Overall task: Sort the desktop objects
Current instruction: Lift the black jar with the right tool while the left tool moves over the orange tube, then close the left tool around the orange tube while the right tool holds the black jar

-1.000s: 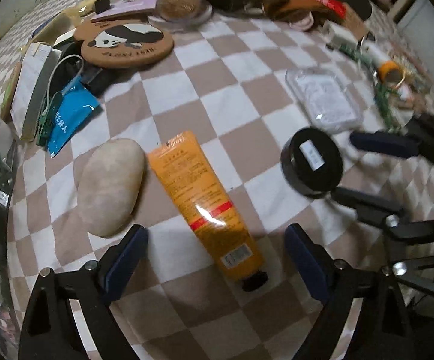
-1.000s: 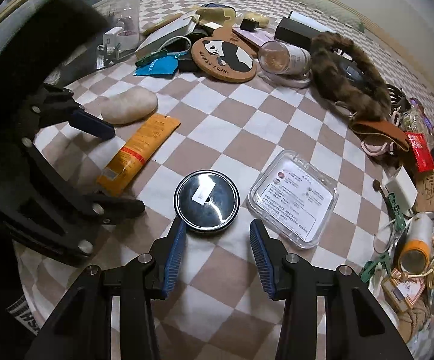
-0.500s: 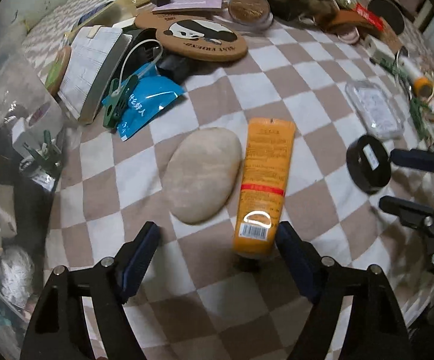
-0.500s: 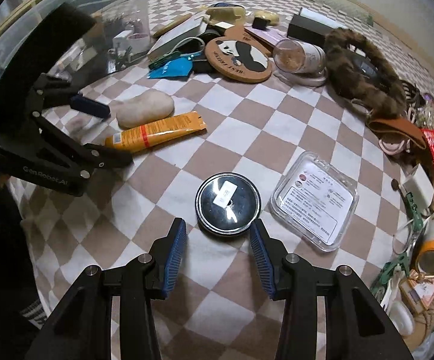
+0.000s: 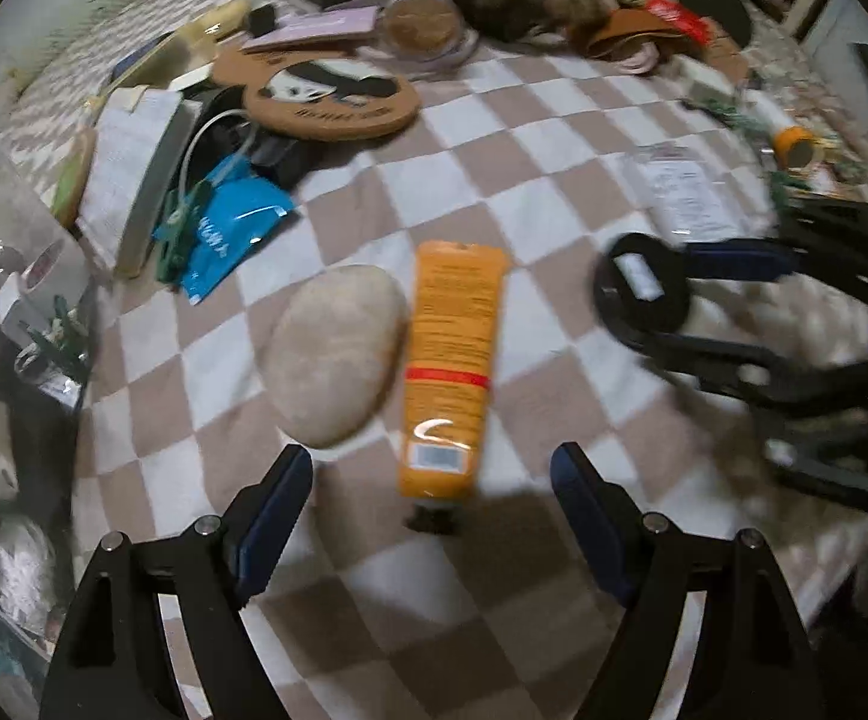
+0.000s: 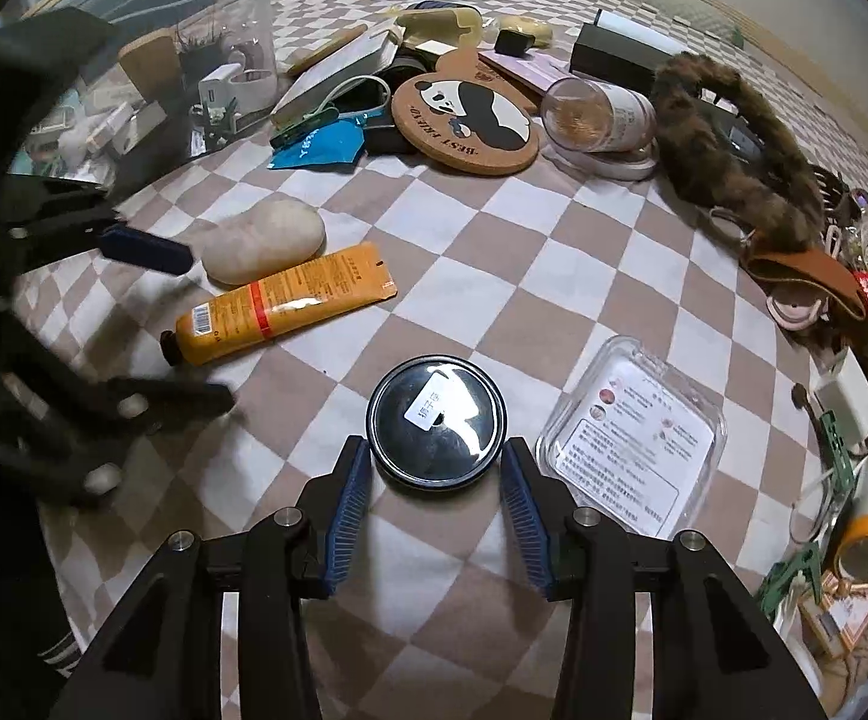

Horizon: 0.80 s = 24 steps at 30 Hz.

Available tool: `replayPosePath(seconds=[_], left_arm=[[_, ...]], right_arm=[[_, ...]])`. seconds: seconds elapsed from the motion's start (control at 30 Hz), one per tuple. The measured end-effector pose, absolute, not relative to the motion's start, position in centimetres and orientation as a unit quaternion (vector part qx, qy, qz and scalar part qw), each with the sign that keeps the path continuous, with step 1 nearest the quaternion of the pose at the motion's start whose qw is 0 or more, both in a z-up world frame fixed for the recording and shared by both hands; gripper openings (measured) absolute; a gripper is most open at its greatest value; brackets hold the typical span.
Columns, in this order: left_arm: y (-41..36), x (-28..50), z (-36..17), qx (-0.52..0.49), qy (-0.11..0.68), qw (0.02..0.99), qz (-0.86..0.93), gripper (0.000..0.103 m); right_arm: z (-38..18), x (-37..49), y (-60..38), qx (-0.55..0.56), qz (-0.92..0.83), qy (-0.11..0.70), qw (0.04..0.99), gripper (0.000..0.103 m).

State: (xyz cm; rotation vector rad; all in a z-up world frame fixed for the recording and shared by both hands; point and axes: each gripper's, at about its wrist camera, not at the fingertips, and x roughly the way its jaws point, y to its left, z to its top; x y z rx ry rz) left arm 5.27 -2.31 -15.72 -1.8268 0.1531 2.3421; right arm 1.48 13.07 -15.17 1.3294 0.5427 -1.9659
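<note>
An orange tube (image 5: pixel 448 354) lies on the checked cloth beside a pale smooth stone (image 5: pixel 335 354). My left gripper (image 5: pixel 428 480) stands open over the tube's black cap end, its blue pads well clear of both sides. In the right wrist view the same gripper (image 6: pixel 212 330) is a blurred shape at the left, over the tube (image 6: pixel 284 306). A black round tin (image 6: pixel 436 420) with a white label sits between the tips of my right gripper (image 6: pixel 434 456). That gripper is open and flanks the tin closely; no squeeze shows. The tin (image 5: pixel 640 294) also shows at the right of the left wrist view.
A clear plastic case (image 6: pixel 631 444) lies just right of the tin. Behind are a panda cork coaster (image 6: pixel 466 120), a blue packet (image 6: pixel 320 147), a jar on its side (image 6: pixel 598 114) and a brown fur piece (image 6: pixel 727 138). A clear bin (image 6: pixel 134 60) stands far left; small clutter fills the right edge.
The left gripper shifted until the tube's cap end lay between its fingers, and its jaws narrowed a little. The right gripper came forward, so the tin now sits between its tips.
</note>
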Motion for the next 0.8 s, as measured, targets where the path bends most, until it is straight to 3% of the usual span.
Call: replayPosePath(seconds=[0.43,0.53,0.8], left_arm=[[-2.3,1.2,-17.5,-0.615,0.065,0.061,0.783,0.082],[-2.3,1.6,-17.2,-0.616,0.066,0.086,0.781,0.077],[-3.2,1.7,-16.3,-0.614,0.047,0.126,0.778,0.077]], right_arm=[[-16.4,0.7,13.2,0.515,-0.755,0.19,0.358,0.047],[-16.4,0.5,13.1,0.514,-0.755,0.189,0.36,0.047],[-16.5,0.1,13.2,0.514,-0.755,0.184,0.363,0.047]])
